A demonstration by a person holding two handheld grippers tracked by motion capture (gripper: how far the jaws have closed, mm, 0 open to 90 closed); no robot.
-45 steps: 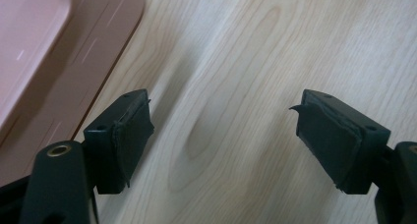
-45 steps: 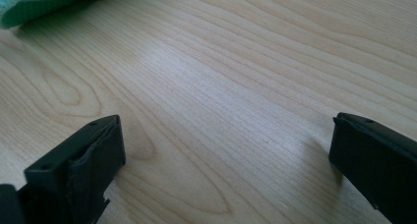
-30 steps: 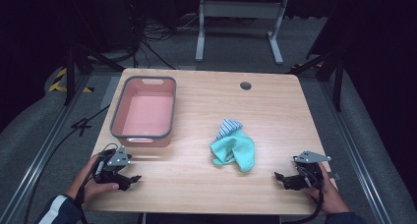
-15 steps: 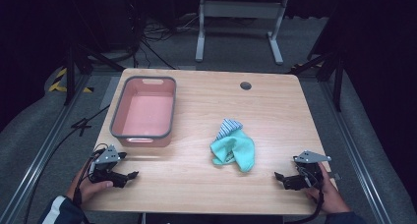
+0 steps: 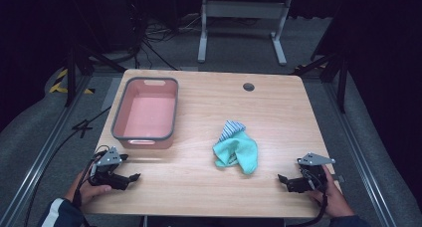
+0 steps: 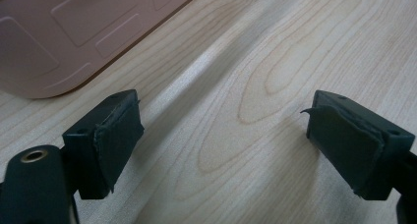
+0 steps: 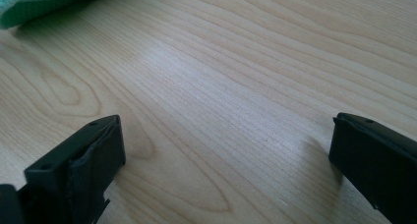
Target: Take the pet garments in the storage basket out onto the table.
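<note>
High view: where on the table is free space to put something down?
The table is bare in a wide strip between the pink bin and the green cloth, across the far right part beyond the cloth, and along the near edge between the left gripper and right gripper. No part is crowded.

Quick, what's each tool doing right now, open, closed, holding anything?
Left tool: open, its jaws have just been opening, nothing between them, only bare table.
Right tool: open, holding nothing, the green cloth lies apart from it.

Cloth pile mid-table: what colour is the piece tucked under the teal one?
Blue-and-white striped cloth, poking out behind the teal cloth; clearest in the high view.
</note>
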